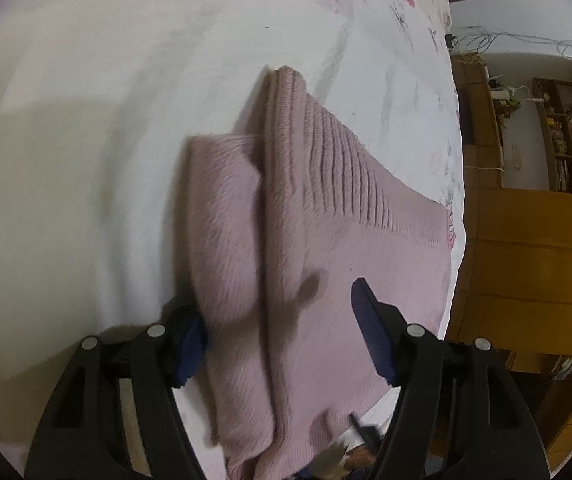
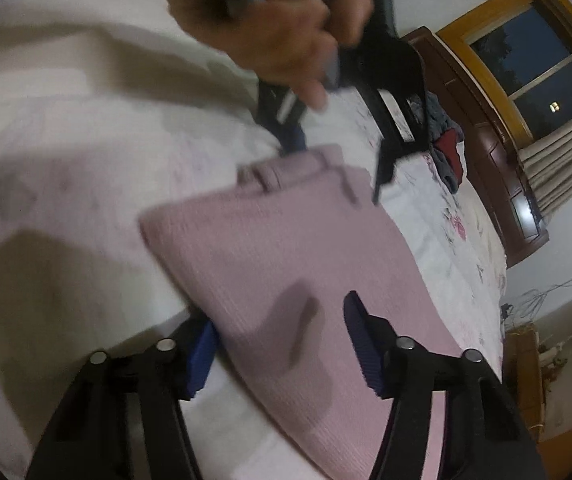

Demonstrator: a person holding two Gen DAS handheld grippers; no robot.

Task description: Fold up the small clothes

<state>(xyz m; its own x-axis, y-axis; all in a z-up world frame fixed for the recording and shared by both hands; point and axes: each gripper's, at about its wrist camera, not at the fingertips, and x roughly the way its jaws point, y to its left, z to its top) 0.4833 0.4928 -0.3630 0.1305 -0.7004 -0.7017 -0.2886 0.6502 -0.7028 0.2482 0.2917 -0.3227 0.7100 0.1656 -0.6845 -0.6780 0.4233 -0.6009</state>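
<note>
Both wide open: left gripper (image 1: 281,340) and right gripper (image 2: 281,352) straddle the pink knit garment (image 2: 286,264) on the bedsheet (image 1: 85,120), gripping nothing.

- left gripper (image 1: 281,336): black slotted plastic arms, silver round screws at the joints, blue ribbed pads (image 1: 372,332)
- right gripper (image 2: 281,344): same build, black frame, blue ribbed fingertips (image 2: 360,344)
- bare hand (image 2: 281,28) on a grey handle
</note>
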